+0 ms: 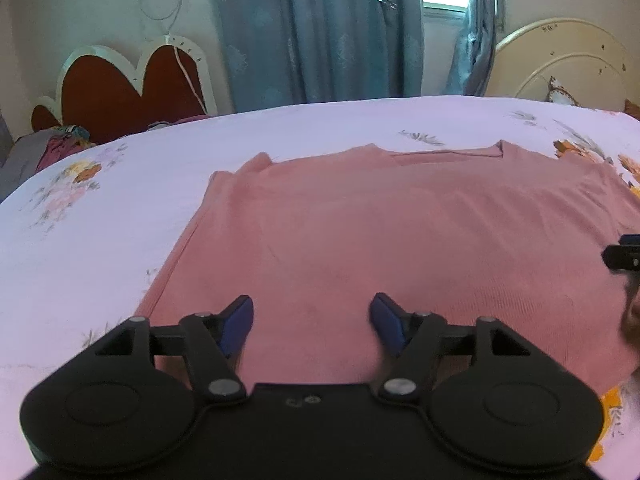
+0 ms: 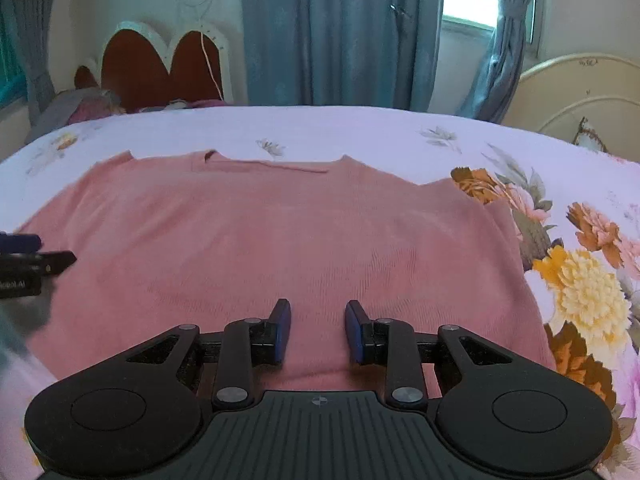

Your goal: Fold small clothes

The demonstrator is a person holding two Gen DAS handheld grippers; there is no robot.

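Note:
A pink top [image 1: 400, 232] lies flat on the flowered bed sheet, neckline at the far side and hem toward me. My left gripper [image 1: 312, 304] hovers over its near left part, blue pads wide apart with nothing between them. In the right wrist view the same pink top [image 2: 260, 240] fills the middle. My right gripper [image 2: 318, 306] hangs over its near hem, open with a narrower gap that holds no cloth. Each gripper shows at the edge of the other's view: the right gripper's tip [image 1: 624, 256] and the left gripper's tip [image 2: 24, 256].
The pale lilac sheet [image 1: 100, 240] with flower prints [image 2: 584, 292] surrounds the top. A red heart-shaped headboard [image 1: 132, 84] and a heap of clothes [image 1: 52, 148] stand at the far left. Blue curtains [image 2: 340, 32] and a cream round headboard [image 1: 560, 64] lie behind the bed.

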